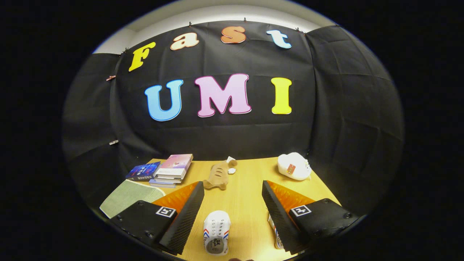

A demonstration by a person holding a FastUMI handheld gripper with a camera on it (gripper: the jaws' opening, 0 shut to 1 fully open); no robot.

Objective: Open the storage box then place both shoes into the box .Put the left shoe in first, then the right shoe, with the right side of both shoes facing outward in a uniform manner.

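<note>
**Gripper spread above the table, one shoe between the fingers**

1. Gripper state. The gripper [232,203] has its two fingers spread wide apart. Nothing is pressed by either finger; no object is held.

2. Task objects. A white shoe [216,232] lies on the wooden table [246,203], in the gap between the two fingers and nearer to the left finger (without touching it, as far as can be judged). The shoe points away from the camera, toe forward, with red and blue stripes on its sides and rows of small perforations on top. A second shoe [276,235] lies just beside the inner face of the right finger; most of it is hidden behind that finger, so its orientation cannot be determined. Only a narrow strip with similar red and blue markings is visible.

3. Other items on the table.
- A tan plush toy [219,175] lies beyond the fingertips, near the middle of the table.
- A white plush toy [294,166] with a small tag sits at the far right corner, well apart from the shoes.
- A stack of books [172,170] stands at the far left, with a dark blue book [144,171] just beside it.
- A green-grey mat [127,195] lies near the left finger, on the near left of the table.
</note>
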